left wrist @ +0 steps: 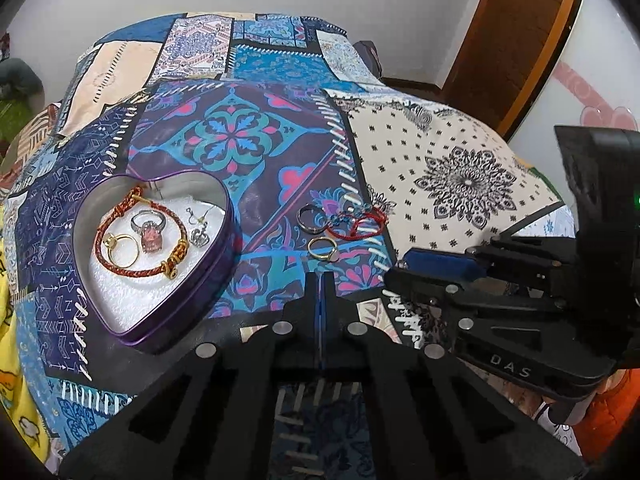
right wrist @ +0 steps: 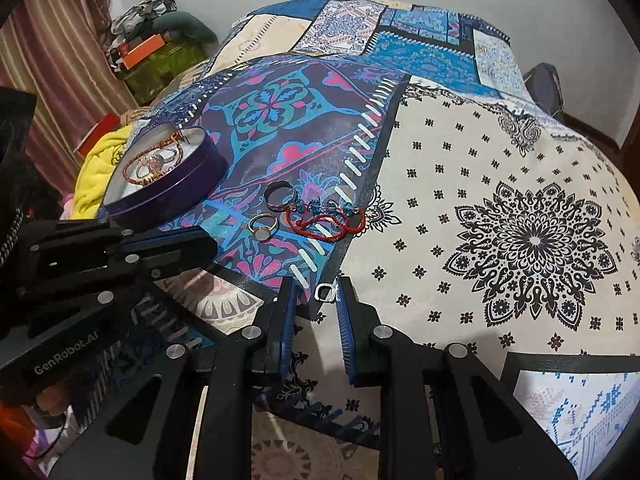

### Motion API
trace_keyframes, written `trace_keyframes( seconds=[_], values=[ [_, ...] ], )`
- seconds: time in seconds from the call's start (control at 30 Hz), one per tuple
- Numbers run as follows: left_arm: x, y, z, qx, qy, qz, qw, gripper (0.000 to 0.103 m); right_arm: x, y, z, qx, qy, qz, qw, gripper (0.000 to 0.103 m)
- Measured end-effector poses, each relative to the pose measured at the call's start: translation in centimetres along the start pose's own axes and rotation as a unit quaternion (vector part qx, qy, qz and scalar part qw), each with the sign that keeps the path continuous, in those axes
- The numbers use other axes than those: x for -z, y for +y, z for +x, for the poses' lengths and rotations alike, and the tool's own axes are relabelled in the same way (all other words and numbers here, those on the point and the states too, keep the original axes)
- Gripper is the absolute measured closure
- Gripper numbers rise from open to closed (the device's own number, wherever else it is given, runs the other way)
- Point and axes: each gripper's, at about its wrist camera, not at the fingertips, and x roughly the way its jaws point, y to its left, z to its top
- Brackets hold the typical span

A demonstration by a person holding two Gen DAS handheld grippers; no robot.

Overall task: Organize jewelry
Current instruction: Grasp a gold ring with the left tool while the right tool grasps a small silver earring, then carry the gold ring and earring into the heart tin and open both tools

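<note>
My left claw (left wrist: 320,280) is pressed together, fingers flush, nothing between them. My right claw (right wrist: 318,292) is spread, with a small silver ring (right wrist: 325,293) lying between its fingertips; whether the pads touch it I cannot tell.

The heart tin (left wrist: 192,312), purple-walled, sits on the quilt (left wrist: 460,140) at 10 o'clock from my left claw. Inside it: a red-and-gold bracelet (left wrist: 132,270), a gold ring (left wrist: 120,246) within the bracelet's loop, a pink-stone ring (left wrist: 149,232) just beside it at 2 o'clock, and small silver earrings (left wrist: 199,236) at the tin's 3 o'clock side.

Loose on the quilt, at 12 o'clock from my left claw: a flat-faced gold ring (left wrist: 323,249), a dark band (left wrist: 309,219) beyond it at 11 o'clock, and a red cord (left wrist: 356,226) tangled with blue beads (right wrist: 320,207) at 1 o'clock. Band and cord are near each other.
</note>
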Motion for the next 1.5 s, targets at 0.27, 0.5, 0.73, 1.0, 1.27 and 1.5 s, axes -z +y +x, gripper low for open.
trace_keyframes(
  seconds=[0.27, 0.5, 0.73, 1.0, 1.27, 1.5],
  values=[
    [-0.3, -0.5, 1.4, 0.006, 0.021, 0.008, 0.9997, 0.094, -0.1, -0.7, -0.4, 0.005, -0.008, 0.013, 1.000, 0.094],
    [-1.5, -1.0, 2.5, 0.006, 0.021, 0.010, 0.9997, 0.074, -0.5, -1.9, -1.6, 0.000, -0.028, 0.035, 0.999, 0.094],
    [-2.5, -0.2, 3.7, 0.014, 0.020, -0.015, 0.9996, 0.088, -0.8, -2.3, -2.5, 0.004, -0.043, 0.038, 0.998, 0.094],
    [-1.9, -1.2, 2.7, -0.001, 0.009, 0.008, 0.9999, 0.088, -1.4, -2.0, -3.3, 0.008, -0.052, 0.037, 0.998, 0.094],
    [-1.6, -0.9, -1.3, -0.007, -0.028, 0.007, 0.9996, 0.088, -3.0, 0.0, -5.1, -0.004, -0.083, 0.030, 0.996, 0.094],
    [-1.8, 0.8, -6.2, -0.025, -0.080, -0.005, 0.9965, 0.088, -4.9, 3.3, -6.3, -0.019, -0.110, 0.014, 0.994, 0.094]
  ],
)
